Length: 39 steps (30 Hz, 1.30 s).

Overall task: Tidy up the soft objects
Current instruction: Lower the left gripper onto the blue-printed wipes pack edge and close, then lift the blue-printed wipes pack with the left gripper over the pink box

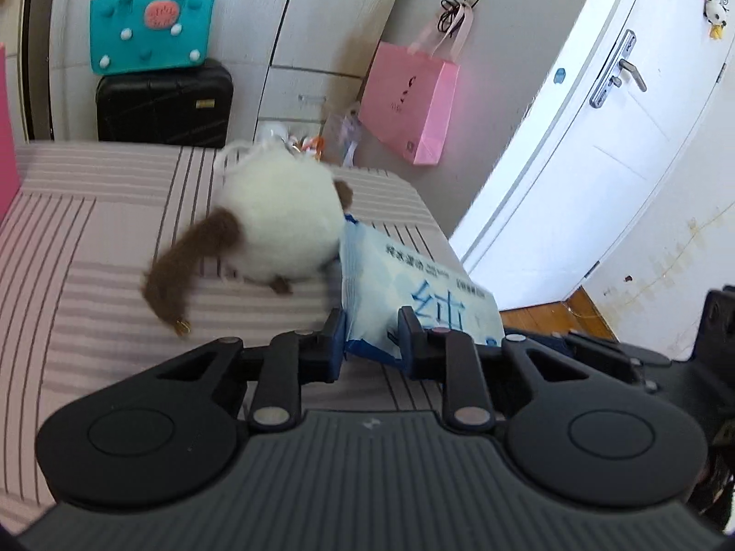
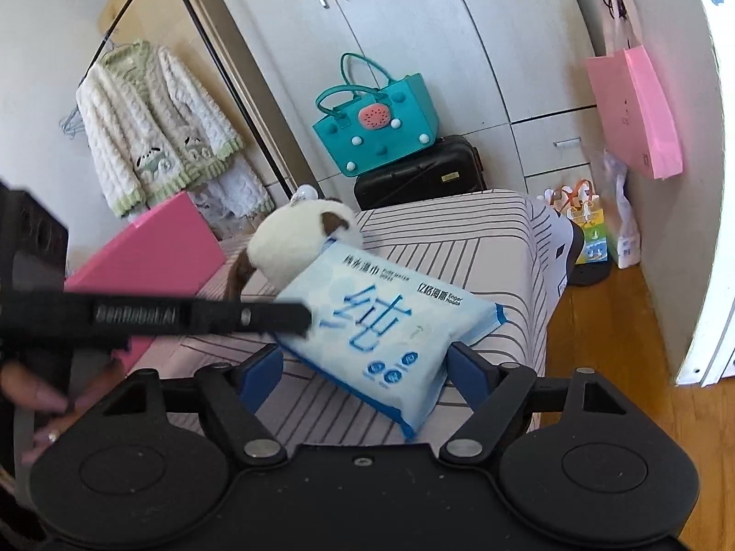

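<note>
Striped bed cover (image 1: 105,248) carries a white-and-brown plush toy (image 1: 275,225), with a blue wet-wipes pack (image 1: 413,284) touching its side near the bed's corner. Left gripper (image 1: 371,337) is clamped on the pack's near edge. Right gripper (image 2: 365,369) stands apart, its fingers either side of the pack, pads not pressing. Teal bag (image 2: 374,124) sits on a black suitcase (image 2: 420,172) behind

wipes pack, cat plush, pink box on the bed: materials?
Wipes pack: thin plastic film, slightly glossy, by its crimped blue end seal and crumpling where the left gripper pinches it. Cat plush: fuzzy synthetic-looking pile, white body, brown tail. Pink box: flat, matte, stiff; probably cardboard, possibly plastic.
</note>
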Tool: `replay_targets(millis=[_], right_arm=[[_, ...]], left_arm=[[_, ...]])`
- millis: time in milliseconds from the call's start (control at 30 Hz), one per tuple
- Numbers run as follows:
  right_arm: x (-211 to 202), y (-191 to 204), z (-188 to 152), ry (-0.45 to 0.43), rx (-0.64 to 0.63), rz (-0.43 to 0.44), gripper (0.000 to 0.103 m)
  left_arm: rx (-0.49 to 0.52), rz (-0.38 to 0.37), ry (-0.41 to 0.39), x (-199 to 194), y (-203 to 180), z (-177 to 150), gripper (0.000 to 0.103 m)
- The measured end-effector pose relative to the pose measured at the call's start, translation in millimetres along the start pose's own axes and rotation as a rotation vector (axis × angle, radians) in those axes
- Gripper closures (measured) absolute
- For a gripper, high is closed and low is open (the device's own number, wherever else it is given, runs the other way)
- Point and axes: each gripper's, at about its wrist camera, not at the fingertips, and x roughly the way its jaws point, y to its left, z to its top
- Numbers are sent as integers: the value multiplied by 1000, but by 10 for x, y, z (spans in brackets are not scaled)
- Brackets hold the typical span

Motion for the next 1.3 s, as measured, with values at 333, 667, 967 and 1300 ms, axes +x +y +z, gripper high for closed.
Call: replay_targets(millis=[333,667,967,1300], right_arm=[[-30,75,-32,29,-23,-39,33],[-70,174,-144,16,-116,-120,39],[-33,257,-101,55,-150,-159,39],[-38,399,4,120,-104,-207,53]], left_arm=[[-69,-79,145,-68,66,-152,79],[38,82,55,-77,44,-124,77],[65,44,49,8,61,-101,74],[50,-40,90,-149,-29,-186,77]])
